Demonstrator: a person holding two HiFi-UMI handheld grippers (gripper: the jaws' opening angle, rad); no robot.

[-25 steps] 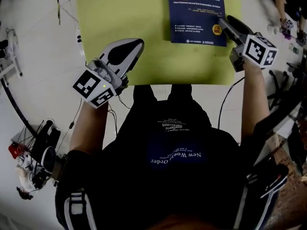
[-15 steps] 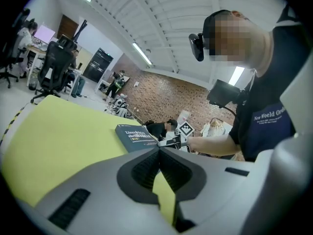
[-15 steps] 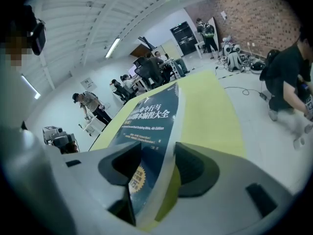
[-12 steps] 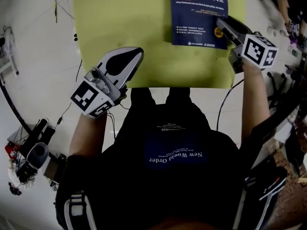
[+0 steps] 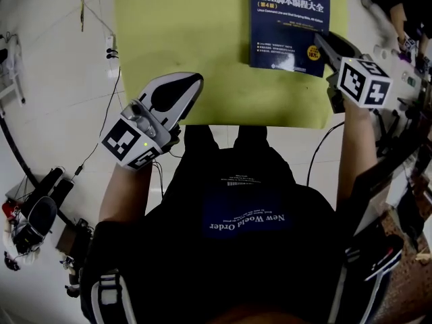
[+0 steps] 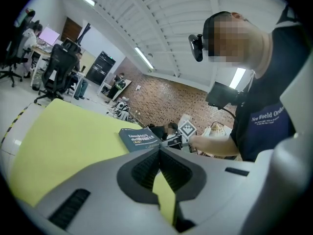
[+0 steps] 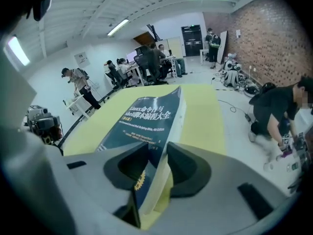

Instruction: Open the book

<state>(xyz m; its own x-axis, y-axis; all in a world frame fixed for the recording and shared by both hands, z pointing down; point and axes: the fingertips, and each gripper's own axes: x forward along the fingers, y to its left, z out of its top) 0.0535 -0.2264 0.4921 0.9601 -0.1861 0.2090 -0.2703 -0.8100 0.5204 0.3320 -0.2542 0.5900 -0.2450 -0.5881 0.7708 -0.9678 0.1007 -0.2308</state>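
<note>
Status: book (image 5: 289,25) not open yet. It lies face-up on the yellow table (image 5: 189,32), around 1 o'clock in the head view. Cover is down and the title is readable, with no pages showing from above.

Right gripper (image 5: 320,42) is at the book's 5 o'clock corner. Its own view shows that corner sitting between the jaws, one jaw on the cover side and the other against the page block. The jaws have just been closing, and the pads look to be pressing on the corner now, so I'd call it a grip. I can't tell whether it has the cover alone or a stack of pages with it. From that view the pinch looks thick, maybe most of the book.

Left gripper (image 5: 192,83) has its jaws closed tip to tip with nothing between them. It hangs over the table's near edge, roughly 8 o'clock from the book and well apart from it, doing nothing.

Progress, my read:
- Done: approach and pinch on the corner.
- Left: lift the cover and swing it over toward 9 o'clock so the book lies open. That's basically the whole opening move.

Risk: if the pinch holds the full thickness, the whole book lifts or slides instead of opening. The left gripper may then have to pin the book down, or the right one may need to regrip thinner.
</note>
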